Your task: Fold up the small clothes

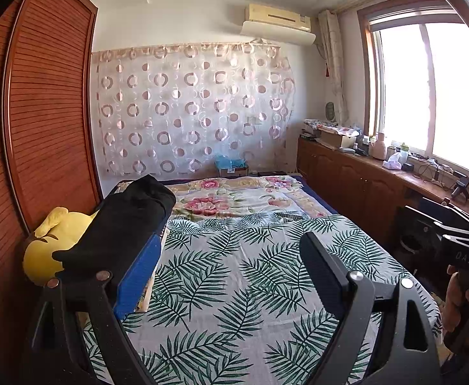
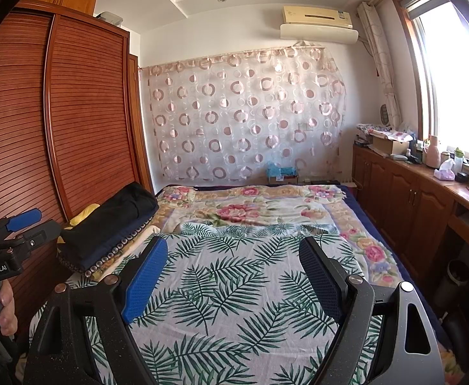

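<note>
The bed is covered by a white sheet with green palm leaves (image 1: pixel 234 282), also seen in the right wrist view (image 2: pixel 234 288). A black cloth bundle (image 1: pixel 128 221) lies on a stack at the bed's left edge (image 2: pixel 112 224). My left gripper (image 1: pixel 231 240) hovers open over the leaf sheet with nothing between its blue pads. My right gripper (image 2: pixel 234 247) is open too, over the same sheet and empty. Each gripper shows at the edge of the other's view, held by a hand (image 2: pixel 5 308). No garment lies between either pair of fingers.
A yellow plush toy (image 1: pixel 48 247) sits beside the black bundle against the slatted wooden wardrobe (image 1: pixel 42 112). A floral blanket (image 2: pixel 250 205) covers the far half of the bed. Wooden cabinets (image 2: pixel 411 199) with clutter run under the window on the right.
</note>
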{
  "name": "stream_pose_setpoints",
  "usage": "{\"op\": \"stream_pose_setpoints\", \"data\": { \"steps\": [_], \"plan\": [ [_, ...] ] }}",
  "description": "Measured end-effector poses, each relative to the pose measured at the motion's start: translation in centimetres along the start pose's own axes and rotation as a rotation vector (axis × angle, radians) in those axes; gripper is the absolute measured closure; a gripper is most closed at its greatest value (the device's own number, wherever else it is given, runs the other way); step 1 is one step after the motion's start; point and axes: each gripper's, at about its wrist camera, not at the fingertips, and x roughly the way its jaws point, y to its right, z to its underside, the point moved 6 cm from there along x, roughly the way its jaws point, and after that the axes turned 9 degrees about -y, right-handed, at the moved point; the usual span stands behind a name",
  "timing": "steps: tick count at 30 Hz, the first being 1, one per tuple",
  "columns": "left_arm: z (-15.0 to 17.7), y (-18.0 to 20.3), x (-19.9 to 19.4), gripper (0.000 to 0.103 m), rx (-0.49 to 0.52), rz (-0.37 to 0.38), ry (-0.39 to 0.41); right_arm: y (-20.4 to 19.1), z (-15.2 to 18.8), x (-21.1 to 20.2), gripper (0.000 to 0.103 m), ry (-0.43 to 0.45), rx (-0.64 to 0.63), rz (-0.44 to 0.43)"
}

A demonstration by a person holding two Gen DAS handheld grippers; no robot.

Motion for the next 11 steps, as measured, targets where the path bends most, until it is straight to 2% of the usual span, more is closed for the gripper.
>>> {"op": "stream_pose_setpoints", "data": {
  "steps": [11],
  "plan": [
    [-0.33,-0.31,-0.11,0.014,0.0,0.001,-0.006,0.08,0.04,-0.06,0.018,-0.001,0.0,-0.003]
  ]
}}
